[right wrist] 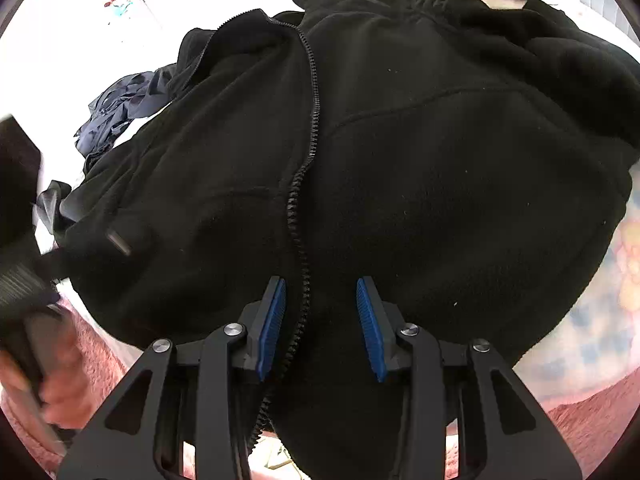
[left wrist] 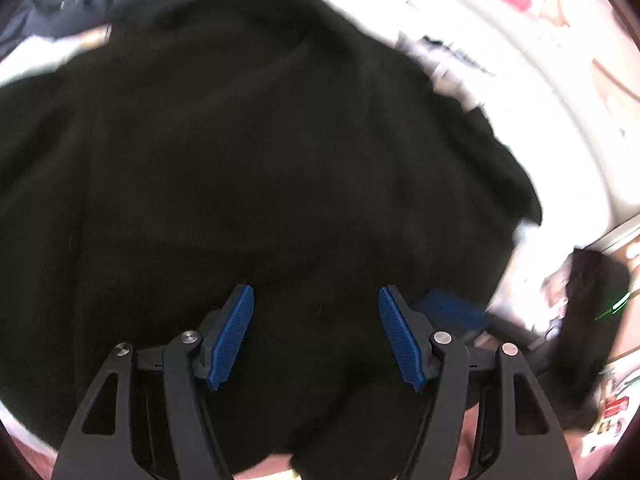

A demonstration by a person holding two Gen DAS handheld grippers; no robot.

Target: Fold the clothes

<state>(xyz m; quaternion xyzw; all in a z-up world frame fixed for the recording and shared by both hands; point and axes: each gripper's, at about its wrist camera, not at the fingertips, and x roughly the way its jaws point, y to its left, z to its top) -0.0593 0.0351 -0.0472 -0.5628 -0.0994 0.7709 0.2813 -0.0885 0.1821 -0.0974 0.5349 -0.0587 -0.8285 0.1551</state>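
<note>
fleece jacket [right wrist: 400,168], black and zipped, lies spread on the bed [right wrist: 592,320] beneath both our tools, its zip [right wrist: 310,128] running up the middle and the hem nearest us. we judge the step is taking hold of the hem to begin a fold. to do it well, we should bite both layers at the hem, 1 grip on each side of the zip, and lift evenly so the front does not twist. our right gripper [right wrist: 321,320] points steeply down, its fingers part open astride the zip, pinching nothing yet. our left gripper [left wrist: 316,328] tilts down too, spread wide over plain black cloth, gripping nothing. a crumpled navy garment [right wrist: 120,112] lies beyond the collar.
</note>
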